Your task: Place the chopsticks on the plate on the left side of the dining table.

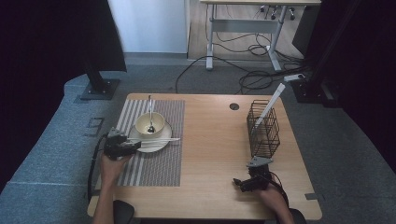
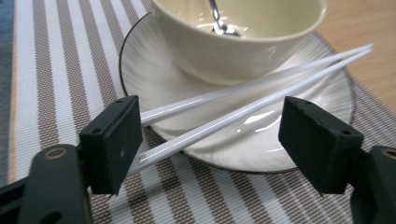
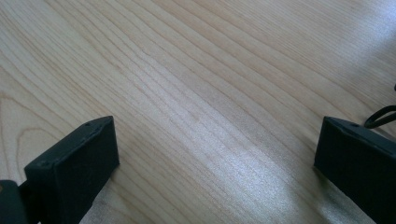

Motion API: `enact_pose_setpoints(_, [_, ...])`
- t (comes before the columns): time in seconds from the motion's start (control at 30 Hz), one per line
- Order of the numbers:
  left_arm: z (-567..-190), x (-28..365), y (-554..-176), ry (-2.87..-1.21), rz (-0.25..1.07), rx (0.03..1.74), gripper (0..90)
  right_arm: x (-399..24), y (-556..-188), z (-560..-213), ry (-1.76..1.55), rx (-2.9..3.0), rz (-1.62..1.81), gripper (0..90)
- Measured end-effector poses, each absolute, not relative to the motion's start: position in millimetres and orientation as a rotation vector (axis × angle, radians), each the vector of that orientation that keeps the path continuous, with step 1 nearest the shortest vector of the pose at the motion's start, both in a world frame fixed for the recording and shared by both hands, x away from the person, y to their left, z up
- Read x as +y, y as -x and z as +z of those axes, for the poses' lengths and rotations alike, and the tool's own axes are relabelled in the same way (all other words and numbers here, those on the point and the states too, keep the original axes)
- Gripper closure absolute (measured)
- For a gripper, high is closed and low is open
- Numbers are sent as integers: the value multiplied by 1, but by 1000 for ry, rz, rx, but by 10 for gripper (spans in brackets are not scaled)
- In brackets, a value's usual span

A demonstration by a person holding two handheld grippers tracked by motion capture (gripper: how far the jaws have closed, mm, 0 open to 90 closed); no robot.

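Pair of white glossy chopsticks (image 2: 243,105): lower centre of frame, lying across white ribbed saucer (image 2: 154,70) under cream bowl (image 2: 243,42); left gripper (image 2: 210,140) fingers released, straddling their ends; right gripper (image 3: 215,154) fingers spread above bare wooden counter (image 3: 196,84).

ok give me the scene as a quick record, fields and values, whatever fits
left claw: open, chopstick ends between the jaws, pads not pressing them
chopsticks: white pair lying across the plate rim
plate: on the striped placemat
bowl: on the plate, spoon inside
right claw: open above bare table
wire basket: at the table's right, one white utensil leaning in it
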State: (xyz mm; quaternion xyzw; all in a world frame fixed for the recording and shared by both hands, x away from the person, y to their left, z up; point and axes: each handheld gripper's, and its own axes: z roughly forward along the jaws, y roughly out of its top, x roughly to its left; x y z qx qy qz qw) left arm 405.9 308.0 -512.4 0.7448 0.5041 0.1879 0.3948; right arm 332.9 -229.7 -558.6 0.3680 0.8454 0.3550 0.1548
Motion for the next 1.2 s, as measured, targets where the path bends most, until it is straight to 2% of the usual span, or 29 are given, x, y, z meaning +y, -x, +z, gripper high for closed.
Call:
enact_pose_setpoints(0.1, [-511,308,-404,-1861,446,1255,160,-230,-333,-559,-1054,2422,1016,0])
enact_pose_setpoints(0.37, [-511,296,-399,-1857,397,1168,96,-230,-333,-559,-1056,2422,1016,0])
enact_pose_setpoints(0.6, [-517,279,-396,-1906,373,1087,1,-230,-333,-559,-1055,2422,1017,0])
enact_pose_setpoints(0.87, [-519,257,-392,-1903,334,1001,0,-230,-333,-559,-1054,2422,1016,0])
enact_pose_setpoints(1.2, [-528,234,-398,-1975,335,985,0,-230,-334,-559,-1049,2429,1018,0])
